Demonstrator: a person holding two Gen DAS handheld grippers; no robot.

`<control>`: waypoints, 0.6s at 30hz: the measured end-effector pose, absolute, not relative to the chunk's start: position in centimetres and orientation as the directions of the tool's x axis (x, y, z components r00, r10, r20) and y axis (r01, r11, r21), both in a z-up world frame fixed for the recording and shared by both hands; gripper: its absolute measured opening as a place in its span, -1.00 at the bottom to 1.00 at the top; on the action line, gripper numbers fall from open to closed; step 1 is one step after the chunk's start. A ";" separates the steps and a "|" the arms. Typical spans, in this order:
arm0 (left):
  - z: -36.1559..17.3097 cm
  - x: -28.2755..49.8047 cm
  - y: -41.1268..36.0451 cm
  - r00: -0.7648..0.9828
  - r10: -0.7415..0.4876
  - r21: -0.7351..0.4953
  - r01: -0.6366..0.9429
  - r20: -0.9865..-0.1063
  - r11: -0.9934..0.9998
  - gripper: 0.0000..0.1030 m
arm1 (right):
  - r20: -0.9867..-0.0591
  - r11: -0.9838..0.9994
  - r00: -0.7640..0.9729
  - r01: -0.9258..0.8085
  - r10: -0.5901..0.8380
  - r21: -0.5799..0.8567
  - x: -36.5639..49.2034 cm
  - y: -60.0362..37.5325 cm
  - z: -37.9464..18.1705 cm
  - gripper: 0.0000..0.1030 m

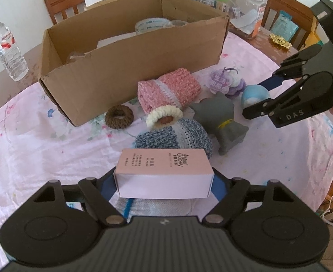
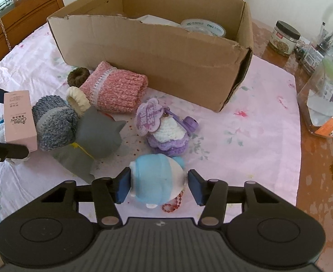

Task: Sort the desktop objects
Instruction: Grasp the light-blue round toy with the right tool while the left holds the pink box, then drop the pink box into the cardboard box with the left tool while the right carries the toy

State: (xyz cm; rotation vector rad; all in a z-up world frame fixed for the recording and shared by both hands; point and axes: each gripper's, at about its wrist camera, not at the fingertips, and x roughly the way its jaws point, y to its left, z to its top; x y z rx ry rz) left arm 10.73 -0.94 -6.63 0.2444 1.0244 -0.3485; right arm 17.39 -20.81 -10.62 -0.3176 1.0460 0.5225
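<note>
Two tongs at work over pink-clothed counter (image 2: 268,117). Left tongs (image 1: 164,181) clamped on pink carton (image 1: 164,174), lifted above blue-grey knit roll (image 1: 175,136). Right tongs (image 2: 158,184) apart, pads either side of blue-white toy (image 2: 157,179); left pad touching or nearly so, right pad w/ a gap. Toy on cloth just in front of purple crochet charm (image 2: 166,133), beside grey cat figure (image 2: 93,136). Cardboard box (image 2: 166,54) behind, tape roll (image 2: 203,27) inside. Pink knit roll (image 2: 116,88) at box's front wall.

Bright daylight, soft shadows, fisheye-warped edges
</note>
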 end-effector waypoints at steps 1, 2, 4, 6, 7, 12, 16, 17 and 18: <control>-6.5 10.7 -0.9 0.474 -0.172 0.034 0.395 -0.863 0.918 0.56 | -0.880 0.834 0.398 -0.552 0.258 -0.005 17.3 -20.8 -10.5 0.14; -6.3 10.7 -0.8 0.478 -0.176 0.033 0.397 -0.861 0.917 0.56 | -0.879 0.833 0.401 -0.553 0.257 -0.008 17.3 -20.8 -10.3 0.14; -5.9 10.7 -0.7 0.486 -0.182 0.029 0.396 -0.855 0.918 0.56 | -0.875 0.832 0.410 -0.555 0.257 -0.017 17.1 -20.7 -9.8 0.14; -5.5 10.8 -0.5 0.493 -0.191 0.023 0.395 -0.848 0.918 0.56 | -0.871 0.830 0.417 -0.557 0.258 -0.021 17.0 -20.6 -9.2 0.14; -5.2 10.9 -0.4 0.498 -0.195 0.020 0.394 -0.845 0.919 0.56 | -0.869 0.829 0.422 -0.559 0.260 -0.023 17.0 -20.6 -8.9 0.14; -3.8 11.6 0.1 0.526 -0.210 0.010 0.385 -0.824 0.923 0.56 | -0.850 0.827 0.449 -0.562 0.274 -0.031 17.1 -20.5 -7.1 0.14; -2.8 12.4 0.6 0.551 -0.217 0.009 0.378 -0.806 0.926 0.56 | -0.833 0.823 0.477 -0.567 0.280 -0.048 17.2 -20.3 -5.6 0.14; -2.4 12.7 0.7 0.558 -0.219 0.009 0.376 -0.800 0.926 0.56 | -0.829 0.822 0.484 -0.567 0.280 -0.053 17.3 -20.2 -5.2 0.14; -2.1 12.9 0.7 0.564 -0.222 0.007 0.376 -0.796 0.927 0.56 | -0.824 0.820 0.489 -0.569 0.285 -0.055 17.3 -20.1 -4.8 0.14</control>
